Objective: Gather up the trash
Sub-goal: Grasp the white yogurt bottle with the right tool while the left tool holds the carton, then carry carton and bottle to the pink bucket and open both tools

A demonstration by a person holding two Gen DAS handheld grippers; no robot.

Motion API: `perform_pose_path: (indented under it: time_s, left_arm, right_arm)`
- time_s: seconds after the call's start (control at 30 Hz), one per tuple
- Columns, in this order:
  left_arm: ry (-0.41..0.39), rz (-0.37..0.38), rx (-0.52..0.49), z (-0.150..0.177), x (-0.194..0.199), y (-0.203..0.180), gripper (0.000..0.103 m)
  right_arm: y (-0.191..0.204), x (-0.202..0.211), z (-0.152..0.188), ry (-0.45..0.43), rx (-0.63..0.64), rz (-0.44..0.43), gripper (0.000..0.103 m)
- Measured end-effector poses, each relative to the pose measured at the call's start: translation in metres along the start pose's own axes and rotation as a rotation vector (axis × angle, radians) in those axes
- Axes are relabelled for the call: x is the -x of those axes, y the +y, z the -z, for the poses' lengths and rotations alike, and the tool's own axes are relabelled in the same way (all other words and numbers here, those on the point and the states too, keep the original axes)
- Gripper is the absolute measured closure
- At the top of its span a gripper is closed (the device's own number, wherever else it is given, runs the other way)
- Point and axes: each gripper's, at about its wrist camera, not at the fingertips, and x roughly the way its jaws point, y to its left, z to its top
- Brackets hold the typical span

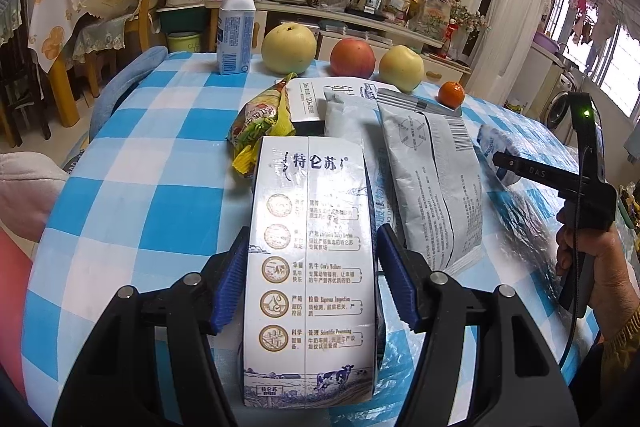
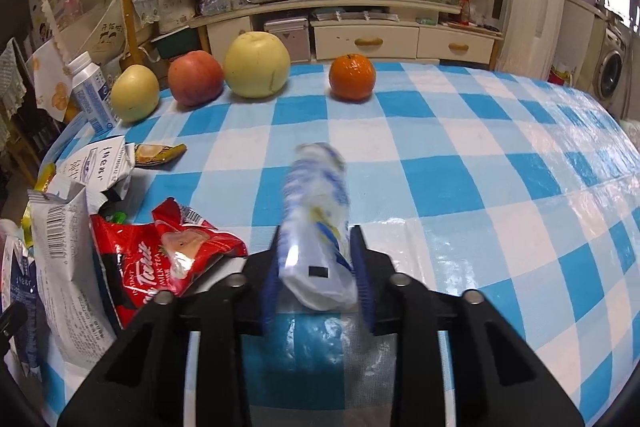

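Note:
My left gripper (image 1: 310, 263) is shut on a white milk carton (image 1: 310, 267) with Chinese print, held above the checked table. My right gripper (image 2: 316, 255) is shut on a crumpled white-and-blue plastic wrapper (image 2: 316, 223), blurred by motion; the wrapper also shows in the left wrist view (image 1: 500, 151) at the right gripper's tips. A pile of trash lies on the table: a grey foil pouch (image 1: 432, 187), a yellow-green snack bag (image 1: 260, 131), a flattened white box (image 1: 310, 99) and a red milk-tea packet (image 2: 168, 259).
At the table's far edge stand a small white milk bottle (image 1: 236, 31), a big yellow pear (image 1: 289, 47), a red apple (image 1: 353, 59), a smaller pear (image 1: 401, 67) and an orange (image 2: 352, 77). The blue-and-white checked tablecloth (image 2: 460, 167) stretches right. A TV cabinet stands behind.

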Motion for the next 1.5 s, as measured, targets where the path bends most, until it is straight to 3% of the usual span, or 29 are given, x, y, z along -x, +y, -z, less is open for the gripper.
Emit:
perform_pose_path:
  time_s: [0.23,0.53,0.83,1.17,1.4,1.5]
  left_arm:
    - [0.0,-0.008,0.016,0.001,0.004,0.006,0.04]
    - [-0.009,0.007,0.042,0.001,0.013,0.014,0.04]
    - [-0.076,-0.006,0.089,-0.005,0.04,0.028,0.04]
    - [-0.21,-0.07,0.238,-0.006,0.099,0.088,0.041]
    - [-0.34,-0.222,0.439,0.016,0.155,0.163,0.04]
    - [-0.409,-0.17,0.547,0.03,0.174,0.193,0.039]
  right_arm:
    - [0.003,0.008,0.003,-0.001,0.02,-0.012,0.082]
    - [0.007,0.048,0.003,-0.09,-0.019,-0.061,0.083]
    - [0.043,0.098,0.006,-0.159,-0.045,-0.228,0.083]
    - [0.172,0.136,0.019,-0.109,0.085,-0.545,0.083]
    - [0.292,0.156,0.034,-0.041,0.197,-0.775,0.083]
    - [0.34,0.158,0.043,-0.007,0.248,-0.839,0.083]
